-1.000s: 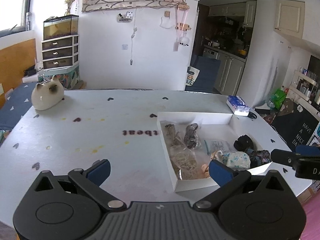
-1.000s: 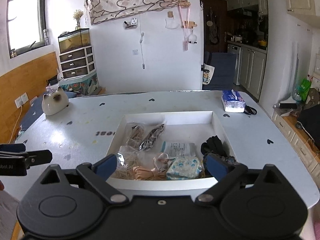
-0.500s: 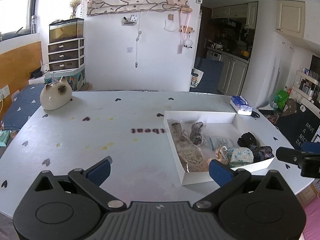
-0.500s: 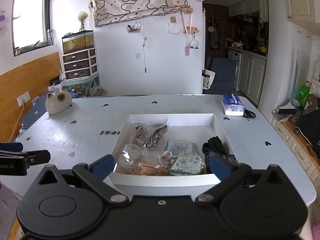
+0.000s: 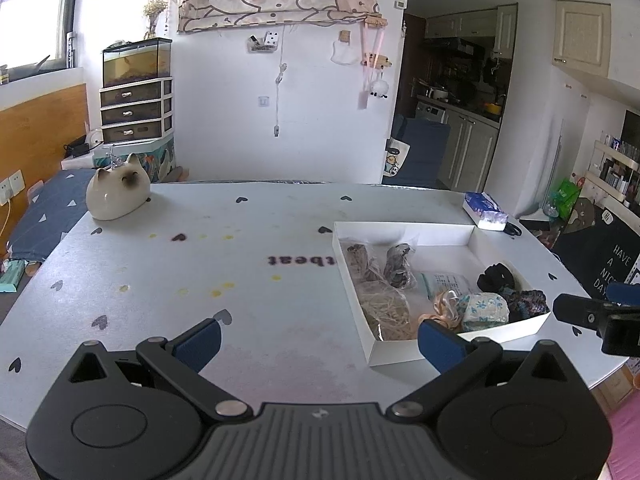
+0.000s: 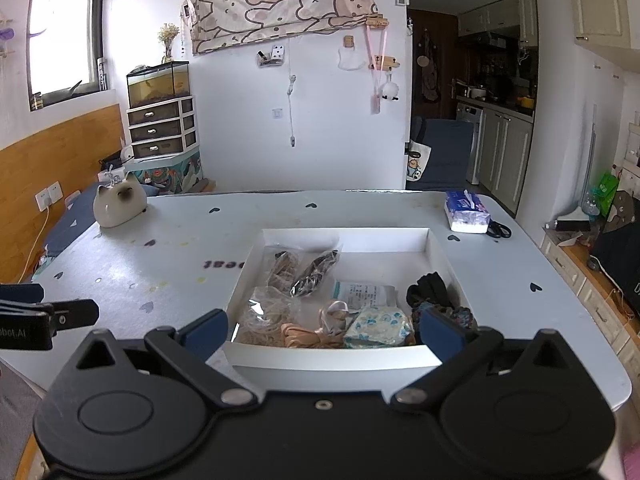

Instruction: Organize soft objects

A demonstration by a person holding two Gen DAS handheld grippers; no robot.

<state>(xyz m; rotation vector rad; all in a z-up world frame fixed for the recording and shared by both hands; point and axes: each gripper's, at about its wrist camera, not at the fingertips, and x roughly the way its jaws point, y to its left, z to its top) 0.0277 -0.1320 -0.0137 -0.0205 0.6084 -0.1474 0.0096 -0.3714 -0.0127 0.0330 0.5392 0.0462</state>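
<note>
A white shallow box (image 6: 344,236) sits on the table's near right part, also in the left wrist view (image 5: 404,229). It holds bagged rubber bands (image 6: 262,318), a dark bagged item (image 6: 316,272), a peach ribbon (image 6: 320,328), a blue-patterned pack (image 6: 378,328), a paper packet (image 6: 366,294) and dark scrunchies (image 6: 430,288). My right gripper (image 6: 322,330) is open and empty, just in front of the box's near wall. My left gripper (image 5: 318,340) is open and empty over the table, left of the box.
A ceramic cat (image 5: 116,196) stands at the table's far left. A tissue pack (image 6: 466,212) and scissors (image 6: 498,229) lie at the far right. The table (image 5: 200,272) has heart marks. The right gripper's finger (image 5: 588,314) shows at the left view's right edge.
Both grippers have drawn back and up from the table. The box and cat look smaller and farther. Both stay open and empty.
</note>
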